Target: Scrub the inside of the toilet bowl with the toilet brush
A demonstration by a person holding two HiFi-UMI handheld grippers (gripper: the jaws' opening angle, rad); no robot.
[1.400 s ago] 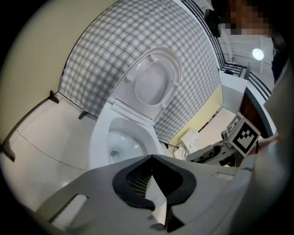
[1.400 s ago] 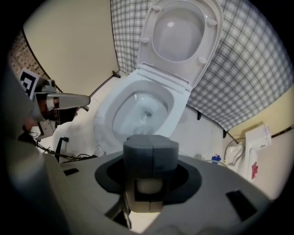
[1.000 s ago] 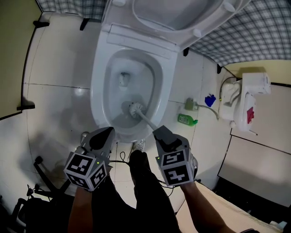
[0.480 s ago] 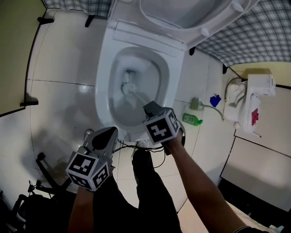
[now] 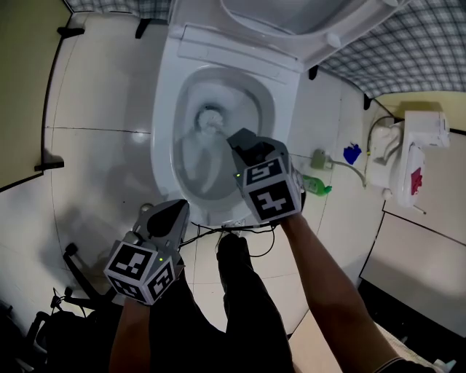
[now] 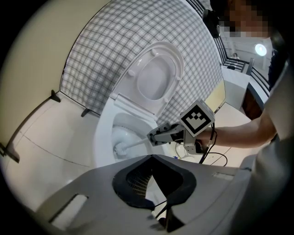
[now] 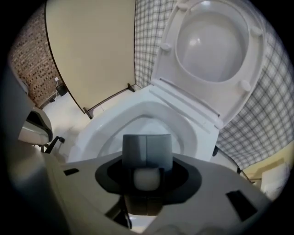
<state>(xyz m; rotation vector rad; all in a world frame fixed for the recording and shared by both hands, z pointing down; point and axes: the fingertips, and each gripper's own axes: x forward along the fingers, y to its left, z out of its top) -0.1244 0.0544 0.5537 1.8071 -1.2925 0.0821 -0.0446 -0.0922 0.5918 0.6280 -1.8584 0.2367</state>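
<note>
The white toilet bowl (image 5: 163, 138) stands open with its seat and lid (image 5: 291, 18) raised. My right gripper (image 5: 244, 144) reaches over the bowl's near right rim and is shut on the toilet brush handle (image 6: 138, 143). The brush head (image 5: 211, 119) presses low in the bowl near the drain, and it also shows in the left gripper view as the brush head (image 6: 120, 149). In the right gripper view the handle's pale end (image 7: 147, 178) sits between the closed fingers (image 7: 147, 149). My left gripper (image 5: 171, 213) hangs in front of the bowl, shut and holding nothing.
A green bottle (image 5: 317, 185) and a blue object (image 5: 352, 154) lie on the floor right of the toilet, beside a white fixture (image 5: 411, 153). The person's dark trouser leg (image 5: 244, 306) and a cable (image 5: 255, 251) are below the bowl. A dark stand (image 5: 73, 255) sits lower left.
My right gripper has pushed forward over the bowl, driving the brush head from the near side of the bowl toward the drain. The left gripper has stayed put.
</note>
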